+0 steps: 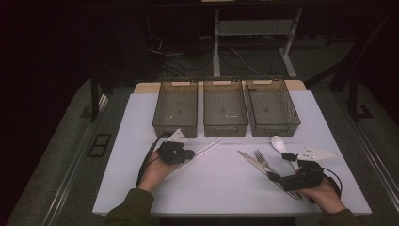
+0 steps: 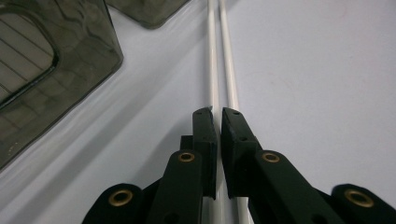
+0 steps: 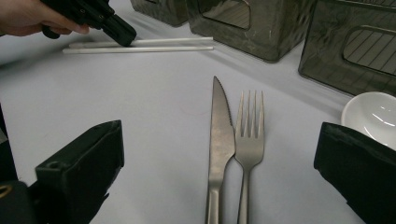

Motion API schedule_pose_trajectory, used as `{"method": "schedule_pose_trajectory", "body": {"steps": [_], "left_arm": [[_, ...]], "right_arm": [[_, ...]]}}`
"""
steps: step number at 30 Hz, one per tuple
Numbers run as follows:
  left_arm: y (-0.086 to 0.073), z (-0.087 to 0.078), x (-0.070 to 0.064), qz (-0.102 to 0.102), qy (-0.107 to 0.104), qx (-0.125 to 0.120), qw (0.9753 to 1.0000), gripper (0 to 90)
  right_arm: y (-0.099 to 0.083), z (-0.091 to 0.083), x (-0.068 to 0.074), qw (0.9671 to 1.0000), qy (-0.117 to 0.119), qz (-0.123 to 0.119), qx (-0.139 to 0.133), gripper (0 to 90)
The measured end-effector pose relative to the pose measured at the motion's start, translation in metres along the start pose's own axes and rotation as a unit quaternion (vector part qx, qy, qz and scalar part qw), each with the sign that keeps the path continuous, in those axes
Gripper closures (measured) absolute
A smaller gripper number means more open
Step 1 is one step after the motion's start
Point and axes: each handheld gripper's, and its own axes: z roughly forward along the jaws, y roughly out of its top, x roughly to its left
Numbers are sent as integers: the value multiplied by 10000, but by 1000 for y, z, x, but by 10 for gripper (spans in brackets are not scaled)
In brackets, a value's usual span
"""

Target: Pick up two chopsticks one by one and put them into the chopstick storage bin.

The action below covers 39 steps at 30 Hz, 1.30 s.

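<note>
Chopsticks point(image 2: 219, 56) run lengthwise straight ahead between our left hand-held gripper's point(image 2: 217, 114) nearly closed jaws, while our right hand-held gripper point(image 3: 219, 154) gapes wide.

Glossy white chopsticks point(image 2: 214, 70), brushed-metal knife point(image 3: 220, 140)

White table point(image 1: 141, 141) with bins point(image 1: 225, 113), chopsticks point(image 1: 200, 153) (knife point(image 1: 251, 161), fork point(image 1: 263, 162), spoon point(image 1: 278, 142))
</note>
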Motion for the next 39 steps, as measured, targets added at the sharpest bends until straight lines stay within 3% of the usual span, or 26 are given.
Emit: {"method": "schedule_pose_trajectory", "body": {"steps": [17,28,39], "left_arm": [[8,-25,-7,0,-133,-350,9993,840],[13,-47,-13,35,-137,-758,9970,839],[16,-64,-8,-35,16,-1102,9939,841]], "right_arm": [[-1,6,-3,9999,-66,-84,-36,17],[-2,12,-4,9999,-102,-109,68,17],[-2,10,-4,9999,-100,-88,40,17]]}}
